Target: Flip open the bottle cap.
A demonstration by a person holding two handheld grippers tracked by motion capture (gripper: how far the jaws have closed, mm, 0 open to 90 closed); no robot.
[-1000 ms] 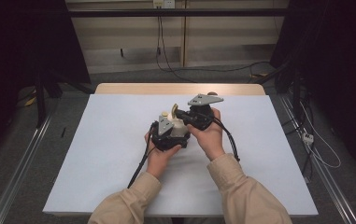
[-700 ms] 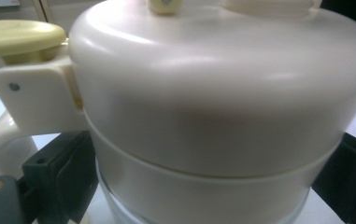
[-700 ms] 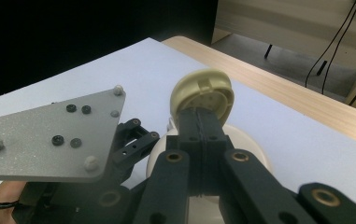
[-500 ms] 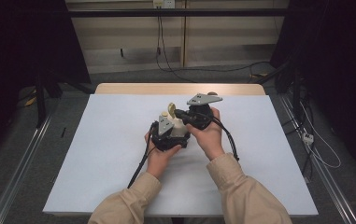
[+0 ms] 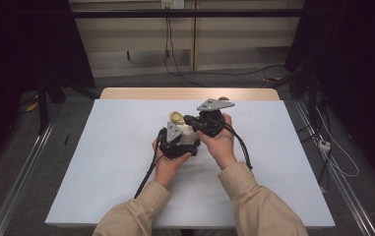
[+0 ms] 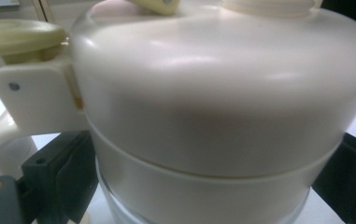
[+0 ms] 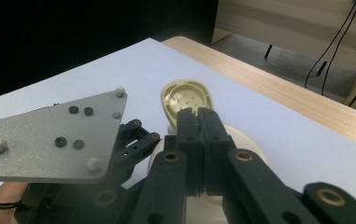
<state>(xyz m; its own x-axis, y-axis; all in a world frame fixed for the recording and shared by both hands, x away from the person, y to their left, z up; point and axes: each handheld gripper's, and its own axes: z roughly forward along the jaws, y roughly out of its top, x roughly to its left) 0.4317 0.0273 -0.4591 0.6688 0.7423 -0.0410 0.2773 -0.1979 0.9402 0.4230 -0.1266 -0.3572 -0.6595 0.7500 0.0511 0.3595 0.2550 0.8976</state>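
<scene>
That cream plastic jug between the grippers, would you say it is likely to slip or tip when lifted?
The cream jug looks glossy, so probably slippery. Its rigid-looking wall should resist the left gripper. Its raised flip lid may flop.

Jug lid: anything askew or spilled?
The yellowish flip cap of the cream jug stands tipped up, underside showing, with the right hand-held gripper shut at its base. No spill visible on the white table.

The middle of the white table (image 5: 106, 162) is taken up by the cream jug (image 5: 189, 133), with its flip lid (image 5: 177, 117) raised, and by the left gripper (image 5: 175, 142) and right gripper (image 5: 205, 123) crowded against it. Bare room is left to the left, right, near and far of them.
</scene>
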